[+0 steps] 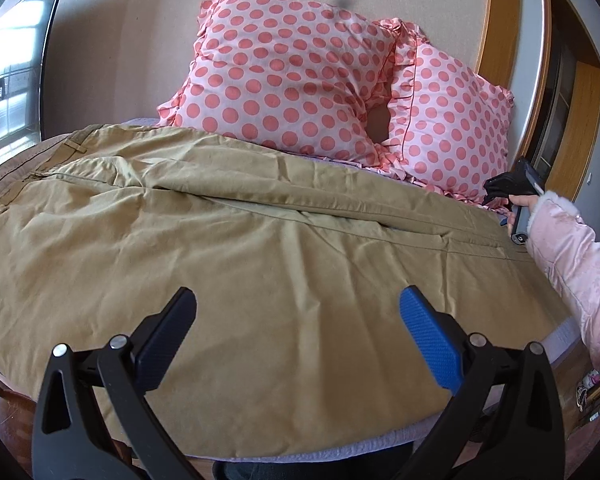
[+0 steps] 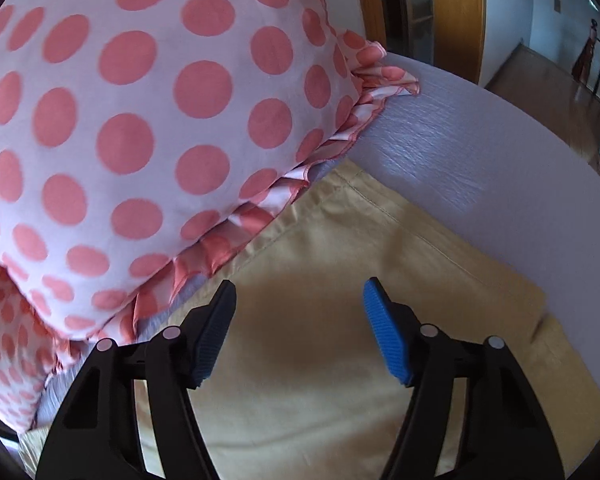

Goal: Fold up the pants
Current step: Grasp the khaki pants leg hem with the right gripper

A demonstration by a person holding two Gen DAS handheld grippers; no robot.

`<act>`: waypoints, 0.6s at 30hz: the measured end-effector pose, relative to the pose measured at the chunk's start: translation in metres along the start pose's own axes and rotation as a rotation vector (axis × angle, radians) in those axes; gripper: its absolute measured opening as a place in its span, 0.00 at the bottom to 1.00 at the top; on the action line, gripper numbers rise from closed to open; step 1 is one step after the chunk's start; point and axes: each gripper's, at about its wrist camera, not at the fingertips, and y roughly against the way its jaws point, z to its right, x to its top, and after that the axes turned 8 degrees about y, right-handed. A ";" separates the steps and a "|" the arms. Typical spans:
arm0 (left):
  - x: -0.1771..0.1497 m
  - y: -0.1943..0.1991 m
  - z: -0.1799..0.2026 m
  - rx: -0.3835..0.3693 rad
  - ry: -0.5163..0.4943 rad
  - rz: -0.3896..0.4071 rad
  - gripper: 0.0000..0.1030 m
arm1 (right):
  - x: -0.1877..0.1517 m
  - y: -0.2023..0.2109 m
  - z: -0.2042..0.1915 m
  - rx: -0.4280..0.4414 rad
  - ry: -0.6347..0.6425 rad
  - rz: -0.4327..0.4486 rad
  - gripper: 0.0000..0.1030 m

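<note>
Khaki pants (image 1: pixel 236 248) lie spread flat across the bed, waistband with belt loops at the left, legs running to the right. My left gripper (image 1: pixel 298 304) is open and empty, hovering over the near leg's middle. My right gripper (image 2: pixel 300 294) is open and empty, just above the leg hem end (image 2: pixel 380 264) of the pants. In the left wrist view the right gripper (image 1: pixel 500 188) shows at the far right edge of the pants, held by a hand in a pink sleeve.
Two pink polka-dot pillows (image 1: pixel 292 68) lean on the wall behind the pants; one pillow (image 2: pixel 132 128) sits close left of my right gripper. The lilac bed sheet (image 2: pixel 480 152) shows beyond the hem. A wooden door frame (image 1: pixel 500 20) stands at the right.
</note>
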 end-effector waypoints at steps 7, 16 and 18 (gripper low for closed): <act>0.010 -0.019 -0.010 -0.017 0.023 -0.036 0.98 | 0.027 -0.039 -0.016 -0.155 0.044 0.037 0.64; 0.003 -0.023 -0.005 -0.048 0.025 -0.057 0.98 | 0.001 -0.021 0.034 0.110 -0.011 0.127 0.04; 0.001 -0.018 -0.006 -0.053 0.026 -0.045 0.98 | -0.014 0.004 0.059 0.242 -0.047 0.195 0.04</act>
